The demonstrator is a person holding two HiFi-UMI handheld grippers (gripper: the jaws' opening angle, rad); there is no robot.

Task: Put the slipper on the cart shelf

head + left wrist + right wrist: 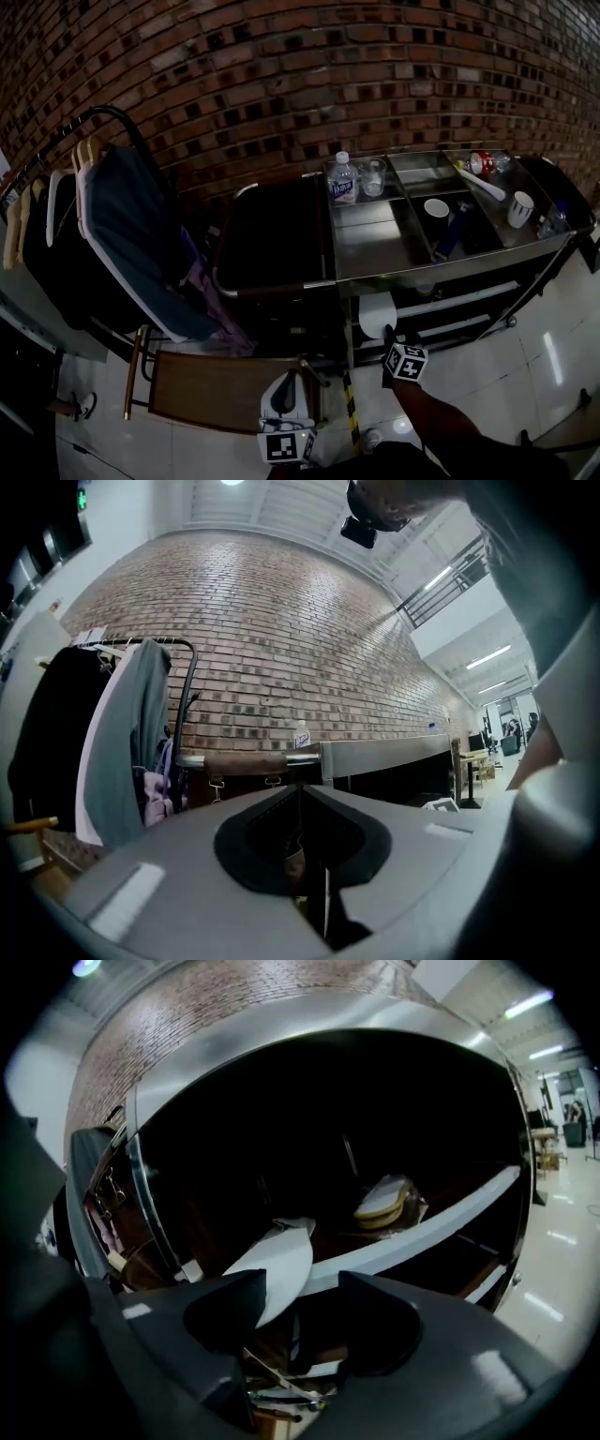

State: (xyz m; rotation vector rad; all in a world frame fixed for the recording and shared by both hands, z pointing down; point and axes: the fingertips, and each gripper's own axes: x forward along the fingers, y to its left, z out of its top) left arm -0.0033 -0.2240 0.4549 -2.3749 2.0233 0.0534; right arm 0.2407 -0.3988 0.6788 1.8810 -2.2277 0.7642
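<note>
In the right gripper view a white slipper [278, 1262] lies tilted over the pale front rail of the cart shelf [427, 1230]. Its near end sits between the jaws of my right gripper [300, 1290], which stand open and apart from it. A tan slipper [384, 1201] rests deeper on the same dark shelf. From the head view, the right gripper's marker cube [405, 361] hangs low in front of the cart, beside a white shape [377, 317] under its top. My left gripper [286, 401] stays low near the floor, its jaws together with nothing seen held.
The cart's steel top [375, 248] carries a water bottle [343, 178], cups and a can. A black tray [277, 234] adjoins it on the left. A clothes rack with hangers and a blue garment [131, 234] stands further left, and a wooden board [216, 389] lies below.
</note>
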